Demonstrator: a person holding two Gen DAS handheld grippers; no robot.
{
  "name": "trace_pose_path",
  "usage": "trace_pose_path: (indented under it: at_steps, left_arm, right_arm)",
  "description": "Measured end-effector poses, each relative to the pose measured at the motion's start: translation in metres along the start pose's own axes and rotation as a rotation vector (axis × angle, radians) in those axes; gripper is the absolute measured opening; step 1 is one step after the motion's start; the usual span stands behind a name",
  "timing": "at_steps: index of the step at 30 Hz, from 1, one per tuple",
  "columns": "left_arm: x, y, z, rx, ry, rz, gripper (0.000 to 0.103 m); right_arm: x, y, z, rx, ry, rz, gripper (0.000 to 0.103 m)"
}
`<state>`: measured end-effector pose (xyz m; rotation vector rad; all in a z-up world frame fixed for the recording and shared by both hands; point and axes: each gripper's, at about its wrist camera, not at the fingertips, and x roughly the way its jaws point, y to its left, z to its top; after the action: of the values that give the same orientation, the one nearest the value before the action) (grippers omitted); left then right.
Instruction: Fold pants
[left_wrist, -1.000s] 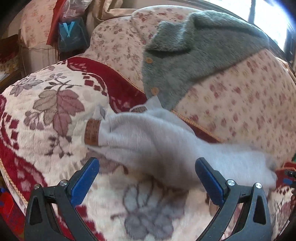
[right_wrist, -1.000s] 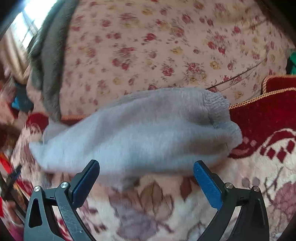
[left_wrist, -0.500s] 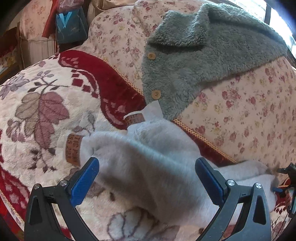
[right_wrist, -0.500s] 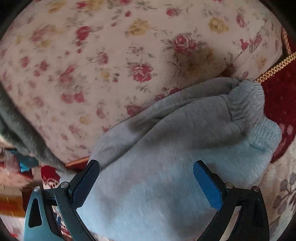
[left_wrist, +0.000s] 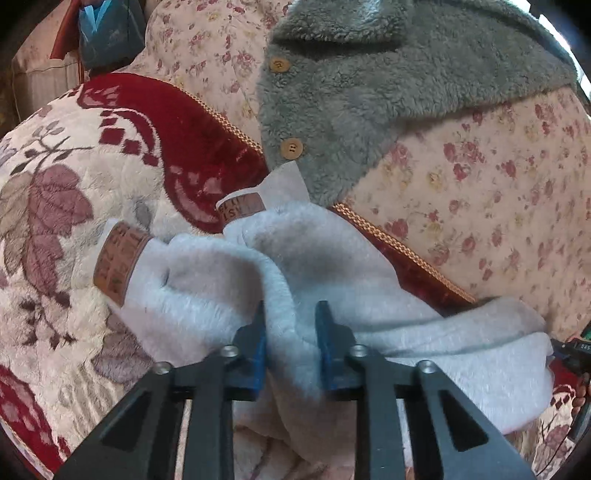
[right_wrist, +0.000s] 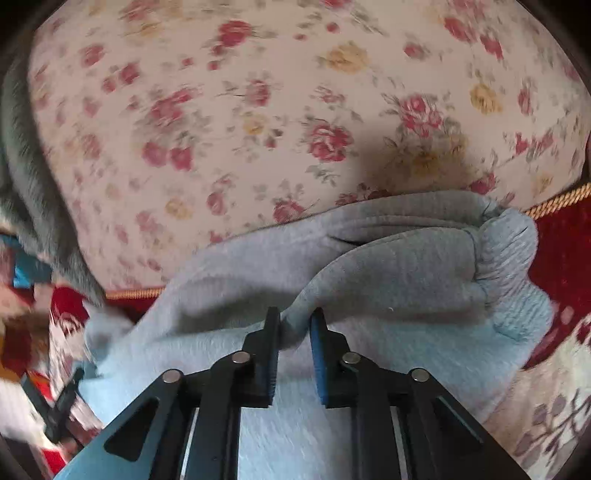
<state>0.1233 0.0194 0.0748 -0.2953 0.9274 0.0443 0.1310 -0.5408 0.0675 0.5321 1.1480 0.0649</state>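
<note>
The soft grey pants (left_wrist: 332, 280) lie in a bunch on a red and cream blanket with leaf shapes (left_wrist: 66, 206). They sit right up against the back of a sofa with little roses (left_wrist: 498, 206) on it. The blanket covers the seat, and a gold cord runs along its edge.

The left gripper (left_wrist: 290, 332) points down at the pants. Its two blue fingers (left_wrist: 256, 354) are closing, and a fold of the fuzzy grey cloth is squeezed between them. Near it are two brown cuffs with letters on them; one cuff (left_wrist: 118, 266) lies on the blanket to the left, and the other cuff (left_wrist: 242, 208) lies farther back, by a bit of white paper.

The right gripper (right_wrist: 293, 332) points down too. Its fingers (right_wrist: 271, 354) are also closing, and they pinch a raised ridge of the grey cloth. To the right of it is the stretchy, wrinkled waistband (right_wrist: 509, 266), lying on the red part of the blanket.

A fluffy grey-green jacket with round wooden buttons (left_wrist: 369, 96) hangs over the sofa back, above the pants. Its bottom edge comes close to the pants, just behind the white paper. A blue bag (left_wrist: 107, 33) sits far back on the left.
</note>
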Motion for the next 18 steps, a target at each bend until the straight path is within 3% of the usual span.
trace_pose_path:
  at_steps: [8, 12, 18]
  left_arm:
    - [-0.048, 0.017, -0.038, 0.008, -0.016, -0.064, 0.019]
    - [-0.069, 0.032, -0.065, -0.013, -0.011, -0.070, 0.012]
    - [-0.078, 0.051, -0.105, -0.033, 0.018, -0.079, 0.012]
  right_arm:
    - [-0.068, -0.005, -0.052, -0.037, -0.085, 0.097, 0.015]
    - [-0.104, -0.013, -0.098, -0.032, -0.124, 0.139, 0.015]
    - [-0.131, -0.041, -0.188, -0.013, -0.122, 0.153, 0.015]
